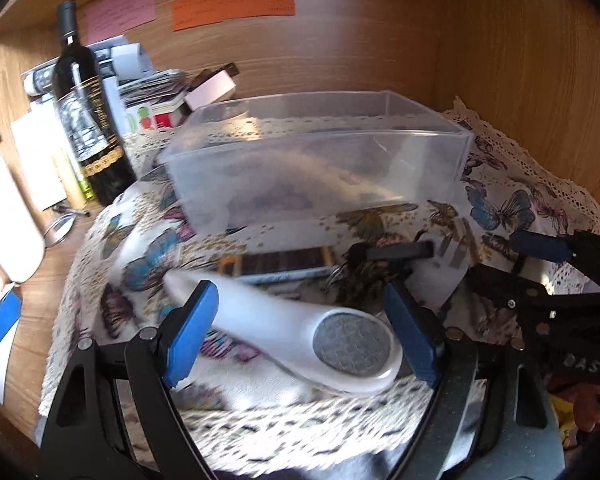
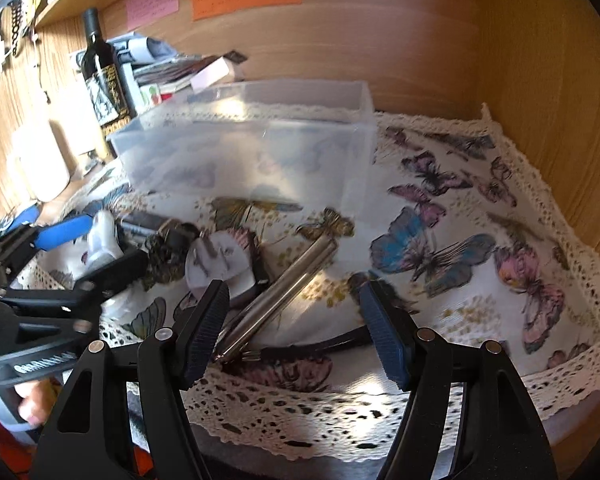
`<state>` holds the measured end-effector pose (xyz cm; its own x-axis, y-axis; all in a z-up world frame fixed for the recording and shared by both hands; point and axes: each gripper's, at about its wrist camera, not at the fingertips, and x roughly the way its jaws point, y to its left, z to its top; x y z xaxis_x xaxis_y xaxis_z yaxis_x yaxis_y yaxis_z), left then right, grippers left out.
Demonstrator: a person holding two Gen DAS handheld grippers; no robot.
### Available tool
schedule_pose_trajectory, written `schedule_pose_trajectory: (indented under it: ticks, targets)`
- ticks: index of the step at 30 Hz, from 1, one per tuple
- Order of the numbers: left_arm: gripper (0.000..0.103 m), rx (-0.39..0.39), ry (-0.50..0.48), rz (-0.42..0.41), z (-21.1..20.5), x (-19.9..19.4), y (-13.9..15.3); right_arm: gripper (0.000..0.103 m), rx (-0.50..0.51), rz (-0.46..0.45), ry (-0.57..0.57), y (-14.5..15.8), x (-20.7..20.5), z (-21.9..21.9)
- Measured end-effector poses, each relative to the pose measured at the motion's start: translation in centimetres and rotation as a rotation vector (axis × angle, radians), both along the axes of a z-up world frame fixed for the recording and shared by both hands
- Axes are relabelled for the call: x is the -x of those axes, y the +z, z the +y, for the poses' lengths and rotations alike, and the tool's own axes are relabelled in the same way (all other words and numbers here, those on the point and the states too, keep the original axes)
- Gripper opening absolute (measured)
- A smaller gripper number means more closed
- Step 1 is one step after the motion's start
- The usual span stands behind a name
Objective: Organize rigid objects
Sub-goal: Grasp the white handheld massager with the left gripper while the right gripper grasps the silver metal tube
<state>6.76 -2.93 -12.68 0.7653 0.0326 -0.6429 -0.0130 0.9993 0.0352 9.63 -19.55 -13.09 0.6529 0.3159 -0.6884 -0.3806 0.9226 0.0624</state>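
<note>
Two grippers work over a round butterfly-print cloth (image 2: pixel 440 240) with a lace edge, spread on a wooden desk (image 1: pixel 48 280). The left gripper (image 1: pixel 304 320) has its blue-padded jaws spread wide, and a white foot file (image 1: pixel 300 328) with a round grey abrasive disc lies slanted between them near the front edge of the cloth; its narrow handle passes close by the left pad, though blur hides whether it touches, and the right pad stands clear of the disc. The file looks to rest on the cloth, not gripped.

The right gripper (image 2: pixel 296 320) also stands wide open, holding nothing, above the front edge of the cloth. Between its fingers lies a shiny metal tube (image 2: pixel 284 292), tilted from lower left to upper right, its lower end just beside the left pad. A thin dark strap or cord (image 2: pixel 320 344) runs along the cloth under the jaws. Beside the tube's left lies a small round white-faced item (image 2: pixel 224 264), too blurred to identify, touching a dark clump next to it.

A clear plastic bin (image 1: pixel 320 160) sits at the back of the cloth, open-topped; the print shows through its walls and I cannot tell whether anything lies inside. A dark wine bottle (image 1: pixel 84 112) stands upright off the cloth's left edge, beside stacked papers and boxes. Coloured paper notes (image 1: pixel 232 4) are stuck on the wooden back wall.
</note>
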Motion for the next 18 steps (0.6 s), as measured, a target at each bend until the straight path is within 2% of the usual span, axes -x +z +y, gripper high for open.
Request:
schedule_pose_trajectory:
  ticks: [6,9,11,15,18]
  targets:
    - [0.086,0.003,0.056,0.027,3.2,1.7,0.4,0.061,-0.022,0.027,-0.001,-0.8,-0.2,-0.1]
    - [0.086,0.017,0.081,0.044,4.4,2.4,0.1,0.053,-0.027,0.025,-0.013,-0.7,-0.1,-0.5]
    - [0.086,0.006,0.104,0.047,4.9,2.7,-0.1,0.044,-0.031,0.028,-0.021,-0.6,-0.1,-0.7]
    - [0.085,0.05,0.13,0.068,5.8,2.4,-0.7,0.038,-0.036,0.035,-0.029,-0.7,-0.4,-0.9]
    - [0.077,0.068,0.142,0.071,5.6,1.6,-0.9,0.037,-0.032,0.035,-0.026,-0.9,-0.7,-0.6]
